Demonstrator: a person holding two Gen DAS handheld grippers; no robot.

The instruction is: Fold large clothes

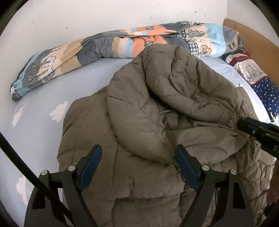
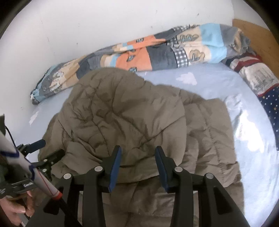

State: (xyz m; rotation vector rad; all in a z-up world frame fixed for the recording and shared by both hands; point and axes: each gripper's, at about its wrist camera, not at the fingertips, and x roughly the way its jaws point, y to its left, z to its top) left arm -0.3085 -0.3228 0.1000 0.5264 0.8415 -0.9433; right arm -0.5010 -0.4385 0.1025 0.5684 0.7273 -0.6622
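From my left wrist, my left hand-held gripper (image 1: 137,164) hangs with jaws wide apart over the crumpled brown puffer jacket (image 1: 157,111) on the bed (image 1: 43,122). From my right wrist, my right hand-held gripper (image 2: 137,165) stands apart too, clamping nothing, above the jacket's folded edge; a patchwork quilt (image 2: 139,54) lies against the wall.

- Soft, even daylight fills both my wrist views; shadows under the jacket (image 1: 157,104) folds are faint.
- To the right of my right gripper (image 2: 137,153), the bedsheet (image 2: 252,139) glares nearly white, as if lit from that side.
- My right view is smeared and soft; my left view is sharper.
- Fisheye bending curves the wall (image 1: 104,15), and dark corners ring each picture.
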